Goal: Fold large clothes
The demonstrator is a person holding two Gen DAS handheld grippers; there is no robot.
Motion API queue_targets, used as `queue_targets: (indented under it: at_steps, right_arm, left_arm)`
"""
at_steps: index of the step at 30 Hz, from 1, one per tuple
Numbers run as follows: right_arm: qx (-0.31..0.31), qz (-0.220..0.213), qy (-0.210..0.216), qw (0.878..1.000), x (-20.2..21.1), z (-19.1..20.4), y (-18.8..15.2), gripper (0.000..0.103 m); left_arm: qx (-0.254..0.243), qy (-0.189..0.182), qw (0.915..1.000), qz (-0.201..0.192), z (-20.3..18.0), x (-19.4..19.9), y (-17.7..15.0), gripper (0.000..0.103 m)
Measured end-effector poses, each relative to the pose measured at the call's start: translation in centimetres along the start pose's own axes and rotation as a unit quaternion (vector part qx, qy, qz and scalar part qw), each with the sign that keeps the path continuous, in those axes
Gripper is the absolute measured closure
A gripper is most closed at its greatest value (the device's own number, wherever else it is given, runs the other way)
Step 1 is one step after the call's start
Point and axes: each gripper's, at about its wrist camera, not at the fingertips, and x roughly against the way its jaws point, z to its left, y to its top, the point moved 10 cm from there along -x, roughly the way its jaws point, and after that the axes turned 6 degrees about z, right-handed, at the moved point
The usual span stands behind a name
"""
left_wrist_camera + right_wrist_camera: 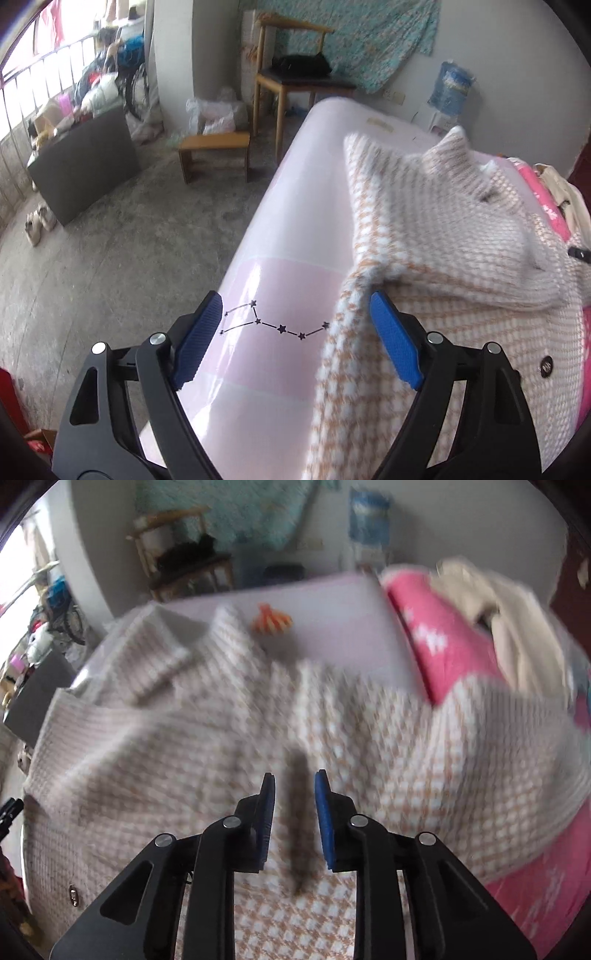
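A large beige-and-white checked knit cardigan [443, 229] lies spread on a pale pink mat [280, 236] over the bed. My left gripper [295, 306] is wide open at the cardigan's left edge, its right blue pad [395, 339] touching the fabric, which hangs between the fingers. In the right wrist view the cardigan [221, 738] fills the blurred frame. My right gripper [294, 786] is open, with a narrow gap, just above the fabric, and holds nothing. A dark button [74, 893] shows at lower left.
A pink bedcover [443, 642] and a heap of cream clothes [509, 613] lie to the right. A small orange item [271, 622] sits on the mat. A wooden chair [295, 66], a low stool [214, 147] and a dark box [81, 166] stand on the concrete floor to the left.
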Motion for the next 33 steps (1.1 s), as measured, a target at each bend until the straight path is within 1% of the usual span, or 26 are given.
queue_targets:
  at_steps: [2, 3, 6, 8, 9, 10, 11, 12, 13, 15, 17, 18, 19, 20, 21, 22, 23, 24, 26, 27, 28, 29, 30, 31, 32, 33]
  right_arm:
    - [0.045, -0.010, 0.032, 0.998, 0.3, 3.6, 0.9, 0.080]
    - [0.065, -0.011, 0.045, 0.997, 0.1, 5.3, 1.2, 0.080]
    - [0.124, 0.001, 0.092, 0.988, -2.0, 11.4, 1.7, 0.080]
    - [0.146, 0.018, 0.130, 0.981, -4.1, 14.8, 1.5, 0.080]
    - [0.149, 0.028, 0.143, 0.978, -4.8, 15.8, 1.3, 0.080]
    - [0.155, 0.043, 0.154, 0.975, -5.8, 16.7, 0.9, 0.080]
    - [0.166, 0.054, 0.147, 0.974, -6.8, 17.1, 0.3, 0.080]
    - [0.179, 0.059, 0.131, 0.973, -7.5, 16.9, -0.2, 0.080]
    - [0.185, 0.061, 0.125, 0.973, -7.8, 16.5, -0.6, 0.080]
    - [0.188, 0.053, 0.132, 0.972, -7.4, 15.0, -1.3, 0.083]
    - [0.179, 0.048, 0.126, 0.975, -6.8, 12.4, -1.8, 0.083]
    - [0.169, 0.049, 0.131, 0.976, -6.6, 11.1, -2.0, 0.078]
    - [0.160, 0.049, 0.132, 0.977, -6.4, 10.0, -2.2, 0.073]
    - [0.146, 0.048, 0.105, 0.983, -6.5, 7.6, -2.5, 0.065]
    - [0.142, 0.050, 0.088, 0.985, -6.7, 6.0, -2.7, 0.065]
    - [0.133, 0.048, 0.111, 0.984, -6.4, 5.0, -3.0, 0.066]
    - [0.120, 0.047, 0.125, 0.984, -6.2, 4.2, -3.1, 0.071]
    - [0.109, 0.050, 0.132, 0.984, -5.9, 3.6, -3.2, 0.072]
    - [0.114, 0.050, 0.109, 0.986, -5.5, 3.6, -3.1, 0.072]
    - [0.117, 0.044, 0.081, 0.989, -4.9, 3.7, -3.0, 0.071]
    - [0.120, 0.035, 0.067, 0.990, -4.4, 4.2, -2.6, 0.069]
    - [0.122, 0.027, 0.074, 0.989, -3.8, 4.8, -2.2, 0.069]
    - [0.122, 0.021, 0.094, 0.988, -2.9, 5.8, -2.3, 0.066]
    - [0.121, 0.019, 0.101, 0.987, -2.5, 6.3, -2.5, 0.063]
    - [0.122, 0.018, 0.101, 0.987, -2.3, 6.9, -2.6, 0.056]
    - [0.125, 0.020, 0.098, 0.987, -2.4, 7.3, -3.2, 0.053]
  left_arm:
    - [-0.014, -0.016, 0.9995, -0.025, -0.9, 2.2, 0.7, 0.024]
    - [-0.022, -0.032, 0.9987, -0.034, -1.8, 3.2, 1.4, 0.024]
    - [-0.033, -0.081, 0.9953, -0.042, -4.7, 4.2, 3.7, 0.024]
    - [-0.035, -0.123, 0.9912, -0.034, -7.2, 3.3, 5.9, 0.025]
    - [-0.038, -0.136, 0.9895, -0.030, -8.3, 2.5, 6.7, 0.028]
    - [-0.037, -0.149, 0.9880, -0.017, -9.5, 1.0, 7.8, 0.031]
    - [-0.037, -0.156, 0.9870, -0.002, -10.4, -0.4, 8.4, 0.032]
    - [-0.038, -0.160, 0.9862, 0.016, -11.2, -2.2, 8.8, 0.036]
    - [-0.039, -0.155, 0.9865, 0.036, -11.8, -4.3, 9.1, 0.041]
    - [-0.043, -0.140, 0.9872, 0.064, -12.3, -7.5, 9.3, 0.044]
    - [-0.036, -0.107, 0.9897, 0.088, -11.5, -10.4, 9.2, 0.047]
    - [-0.029, -0.104, 0.9899, 0.092, -11.0, -11.1, 9.2, 0.049]
    - [-0.023, -0.109, 0.9903, 0.083, -10.8, -11.2, 9.4, 0.050]
    - [-0.020, -0.113, 0.9903, 0.079, -10.6, -11.2, 9.5, 0.050]
    - [-0.017, -0.118, 0.9897, 0.078, -10.4, -11.1, 9.4, 0.050]
    - [-0.010, -0.128, 0.9889, 0.076, -10.3, -11.1, 9.4, 0.050]
    - [-0.007, -0.131, 0.9886, 0.073, -10.2, -11.0, 9.4, 0.050]
    - [-0.006, -0.132, 0.9887, 0.071, -10.0, -11.1, 9.5, 0.050]
    - [-0.007, -0.126, 0.9897, 0.066, -10.0, -10.9, 9.6, 0.050]
    - [-0.009, -0.119, 0.9909, 0.063, -10.1, -10.6, 9.8, 0.050]
    - [-0.016, -0.110, 0.9922, 0.056, -10.4, -9.9, 9.9, 0.049]
    - [-0.029, -0.109, 0.9925, 0.046, -10.9, -9.0, 9.9, 0.048]
    - [-0.040, -0.111, 0.9922, 0.040, -11.2, -8.3, 9.8, 0.042]
    - [-0.056, -0.112, 0.9915, 0.035, -11.9, -7.3, 9.5, 0.036]
    - [-0.071, -0.110, 0.9908, 0.034, -12.7, -6.5, 9.0, 0.034]
    - [-0.084, -0.108, 0.9900, 0.035, -13.4, -6.0, 8.4, 0.030]
